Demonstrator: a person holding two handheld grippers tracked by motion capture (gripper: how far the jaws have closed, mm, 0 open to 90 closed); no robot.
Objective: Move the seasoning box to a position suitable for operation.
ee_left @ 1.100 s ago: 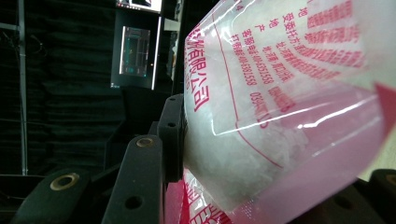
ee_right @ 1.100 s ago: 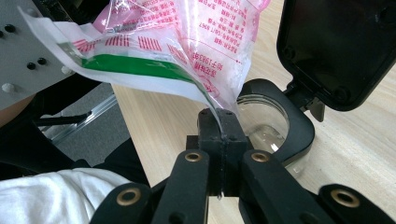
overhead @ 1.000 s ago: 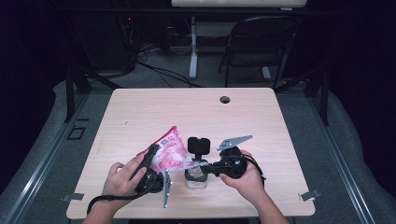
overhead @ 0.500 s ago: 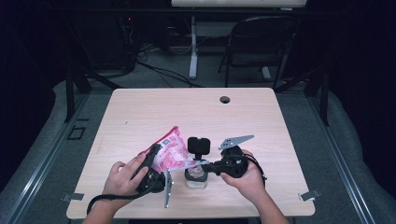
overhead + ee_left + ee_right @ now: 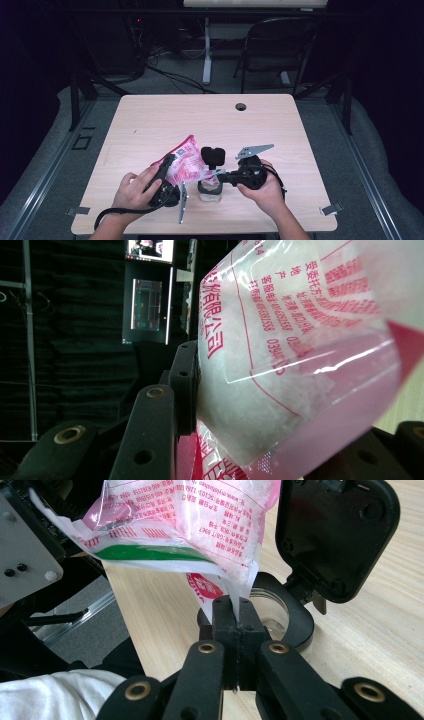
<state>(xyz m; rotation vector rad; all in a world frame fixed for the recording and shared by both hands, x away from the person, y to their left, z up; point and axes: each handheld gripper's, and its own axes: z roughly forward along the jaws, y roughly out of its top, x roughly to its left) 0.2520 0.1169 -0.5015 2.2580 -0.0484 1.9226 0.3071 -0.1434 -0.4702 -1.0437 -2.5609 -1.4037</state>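
A wooden table is seen under both grippers, and most of its top is bare. A pink and white plastic bag of white grains is held up above the table between the two grippers. The bag is clamped around its fat middle by the left gripper, whose jaws are kept partly apart by the bag's bulk. A thin corner of the bag is pinched by the right gripper, whose jaws are pressed together on it. The bag looks soft and floppy, and its skin looks smooth and slippery, so it could slide or sag if it is gripped loosely. The grains inside can shift, so the bag is judged to be a bit heavy at the low end. The fat middle is a good place for a firm hold, and the corner is a good place for pulling or steering. Just below the right gripper's jaws a small clear jar is stood on the table, with its black flip lid raised beside it. The lid is close to the bag and could be bumped. A small round hole is seen in the table, well away from both grippers.
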